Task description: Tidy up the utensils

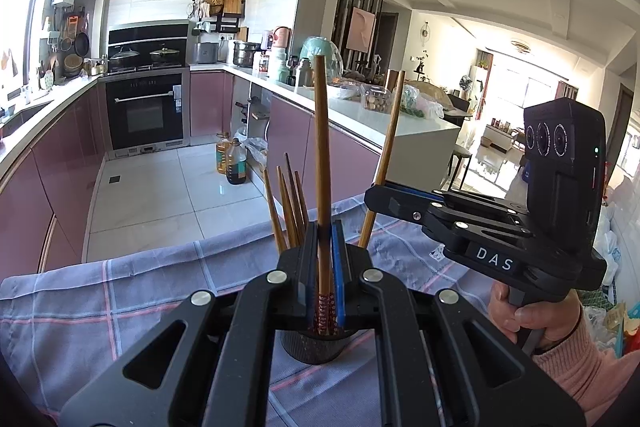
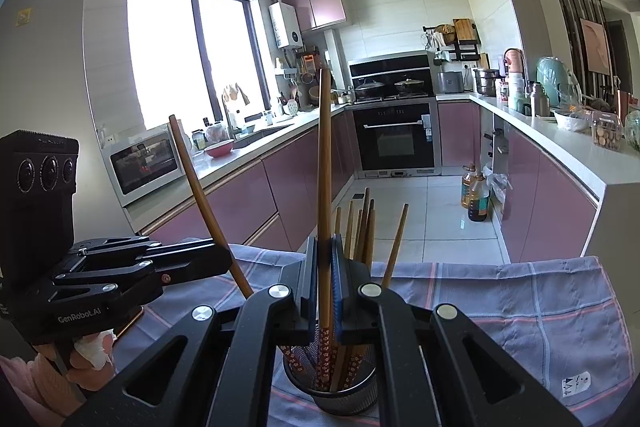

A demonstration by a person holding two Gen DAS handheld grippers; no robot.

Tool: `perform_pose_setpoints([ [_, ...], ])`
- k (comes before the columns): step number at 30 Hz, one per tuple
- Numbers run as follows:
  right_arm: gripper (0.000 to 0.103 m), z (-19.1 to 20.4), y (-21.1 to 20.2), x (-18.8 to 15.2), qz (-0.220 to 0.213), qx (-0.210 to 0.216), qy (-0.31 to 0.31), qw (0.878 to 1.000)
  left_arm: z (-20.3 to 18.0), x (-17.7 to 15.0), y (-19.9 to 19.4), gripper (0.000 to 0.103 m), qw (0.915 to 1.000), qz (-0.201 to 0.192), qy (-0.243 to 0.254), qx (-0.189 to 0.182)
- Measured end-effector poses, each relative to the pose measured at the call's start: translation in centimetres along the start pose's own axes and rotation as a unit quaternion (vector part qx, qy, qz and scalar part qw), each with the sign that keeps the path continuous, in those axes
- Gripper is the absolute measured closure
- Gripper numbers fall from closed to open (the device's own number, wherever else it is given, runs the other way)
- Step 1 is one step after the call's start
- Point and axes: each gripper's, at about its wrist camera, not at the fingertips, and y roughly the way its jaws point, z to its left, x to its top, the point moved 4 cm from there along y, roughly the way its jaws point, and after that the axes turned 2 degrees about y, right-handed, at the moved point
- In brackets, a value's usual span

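On the checked cloth (image 2: 540, 299) that covers the table, near its far edge, stands the dark mesh holder (image 2: 344, 393), and both my grippers meet over it.

Furthest left is my left gripper (image 1: 325, 259). Its jaws are pressed tight on one chopstick (image 1: 322, 163), which stands nearly upright, its patterned end already down inside the holder's rim. In the right wrist view that same stick leans up and to the left out of the jaws.

Next comes the holder itself, just below and between the two sets of fingers. A bundle of chopsticks (image 2: 362, 227) already stands in it, leaning toward the far side, with one more stick (image 2: 394, 247) tilted out to the right.

Furthest right is my right gripper (image 2: 325, 275), likewise clamped hard on a single chopstick (image 2: 325, 163) held almost vertical, its flowered end sunk into the holder among the others.

I judge the work well advanced: most sticks are in the holder, and the two I hold have their lower ends in but are not yet let go. What remains, as far as I can tell, is to release both. No loose utensils show on the visible cloth, though my own grippers hide much of its near side.
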Motion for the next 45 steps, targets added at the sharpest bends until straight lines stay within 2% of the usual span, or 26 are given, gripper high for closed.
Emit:
perform_pose_setpoints([
  [45, 0.098, -1.2, 1.7, -1.1, 0.021, -0.006, 0.019, 1.0, 0.8, -1.1, 2.5, 0.095, 0.9994, 0.033, -0.013, 0.005],
])
